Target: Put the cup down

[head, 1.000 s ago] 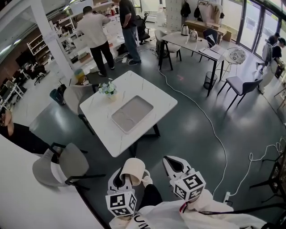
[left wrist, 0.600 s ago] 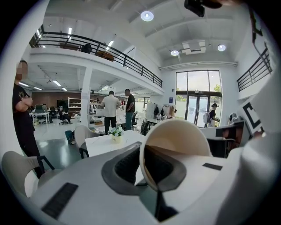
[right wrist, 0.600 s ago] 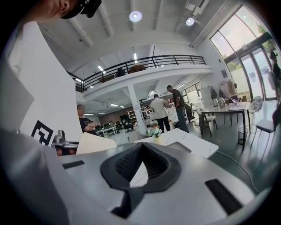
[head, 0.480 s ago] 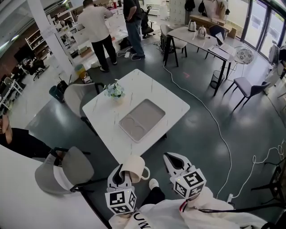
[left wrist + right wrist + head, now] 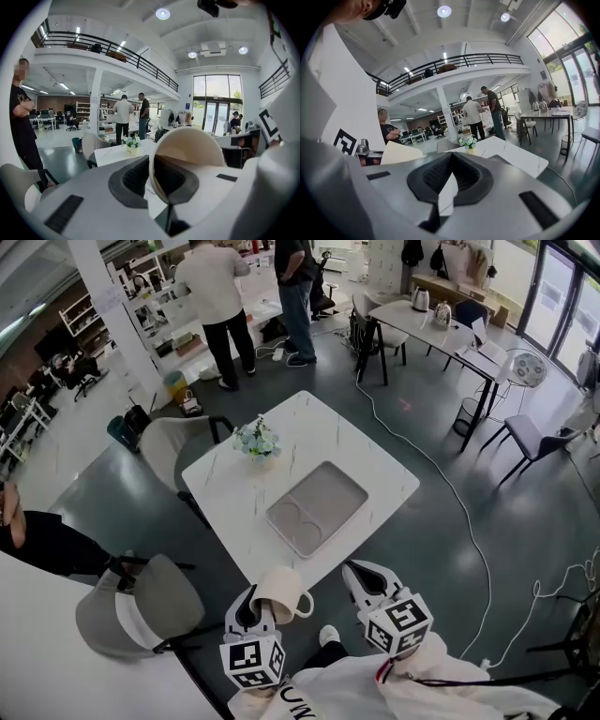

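Cup [image 5: 278,593] is clamped by its wall in the left hand-held gripper [image 5: 250,613], short of the worktop [image 5: 309,442]; right hand-held gripper [image 5: 362,574] closed, empty.

The left claw [image 5: 249,607], low at seven o'clock, grips the cup [image 5: 279,592] by its wall. The right claw [image 5: 364,577], at five o'clock, has its jaws together and holds nothing.

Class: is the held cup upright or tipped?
Tipped: the cup lies sideways, rim wall pinched by the left gripper, mouth facing the gripper's camera.
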Demonstrator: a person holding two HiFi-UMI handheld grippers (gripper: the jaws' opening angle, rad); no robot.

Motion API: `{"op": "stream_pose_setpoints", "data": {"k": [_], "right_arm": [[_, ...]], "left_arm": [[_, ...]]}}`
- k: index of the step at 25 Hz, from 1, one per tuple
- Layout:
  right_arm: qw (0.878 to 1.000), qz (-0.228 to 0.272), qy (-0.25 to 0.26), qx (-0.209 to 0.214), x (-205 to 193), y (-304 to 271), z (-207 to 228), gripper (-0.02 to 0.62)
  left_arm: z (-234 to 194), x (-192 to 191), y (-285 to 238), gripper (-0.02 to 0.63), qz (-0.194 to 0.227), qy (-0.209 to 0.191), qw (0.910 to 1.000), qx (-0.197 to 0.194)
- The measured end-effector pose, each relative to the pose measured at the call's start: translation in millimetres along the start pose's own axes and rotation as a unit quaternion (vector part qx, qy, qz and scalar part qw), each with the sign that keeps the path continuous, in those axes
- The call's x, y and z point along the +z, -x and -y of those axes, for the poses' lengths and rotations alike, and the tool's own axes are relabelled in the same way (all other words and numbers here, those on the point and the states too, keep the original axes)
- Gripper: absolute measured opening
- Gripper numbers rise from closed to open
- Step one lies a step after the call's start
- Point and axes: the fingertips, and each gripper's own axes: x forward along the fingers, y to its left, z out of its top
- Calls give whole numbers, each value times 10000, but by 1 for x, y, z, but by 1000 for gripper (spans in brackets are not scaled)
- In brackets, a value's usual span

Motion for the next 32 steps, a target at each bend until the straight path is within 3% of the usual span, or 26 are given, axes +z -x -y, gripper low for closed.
{"op": "stream_pose_setpoints", "data": {"k": [8,20,32], "right_arm": [[10000,-68,-26,29,3,-33,3,5],[9998,-179,-76,34,7,-35,22,5],[9979,-340,57,545,18,-61,45,5]], "left_arm": [[-20,4,-26,43,-46,52,10000,11],[-10,0,-35,43,-226,107,9996,90],[2,0,-55,43,-287,285,9977,542]]}}
